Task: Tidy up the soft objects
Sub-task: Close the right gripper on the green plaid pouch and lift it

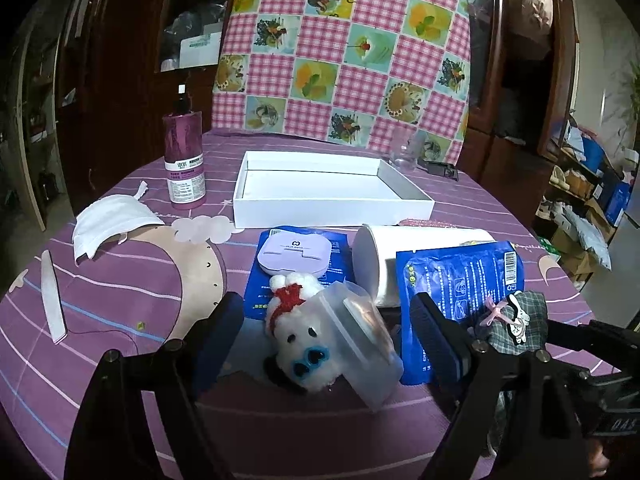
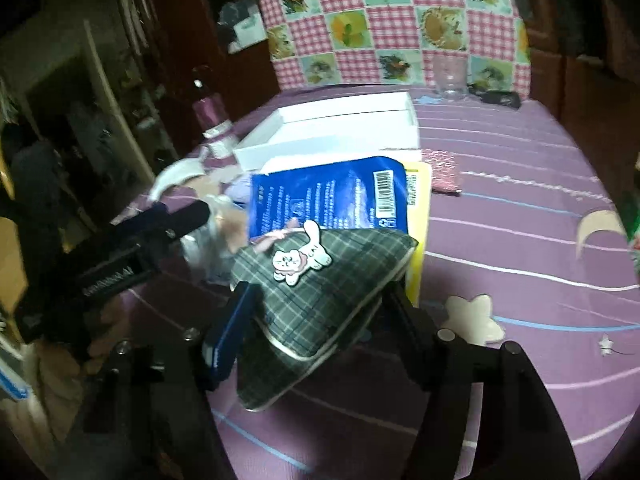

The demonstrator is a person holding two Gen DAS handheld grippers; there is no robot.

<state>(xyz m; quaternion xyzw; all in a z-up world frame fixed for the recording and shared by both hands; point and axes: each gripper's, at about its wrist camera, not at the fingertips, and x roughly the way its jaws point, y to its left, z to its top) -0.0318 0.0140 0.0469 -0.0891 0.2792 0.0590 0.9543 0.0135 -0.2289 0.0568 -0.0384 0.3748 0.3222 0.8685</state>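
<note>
Between the left claw's [image 1: 332,334] fingers lies a fluffy white toy dog [image 1: 298,340] beside a cloudy see-through plastic tub [image 1: 360,344]. The right claw [image 2: 316,320] squeezes a soft checked cloth pouch [image 2: 316,300]. Just past it lies a shiny blue plastic packet [image 2: 328,196] on the striped purple cloth of the worktop [image 2: 520,208].

purple striped tablecloth [image 1: 120,280] | white box [image 1: 332,204] | purple bottle [image 1: 185,160] | white mask [image 1: 108,224]

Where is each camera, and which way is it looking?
Left wrist: sits behind the open left gripper, facing across the table to the white box; plush dog lies between its fingers.
Right wrist: sits behind the right gripper, shut on the plaid pouch; the left gripper appears at its left.
Both views share the white box, blue packet, plaid pouch and checkered quilt.
</note>
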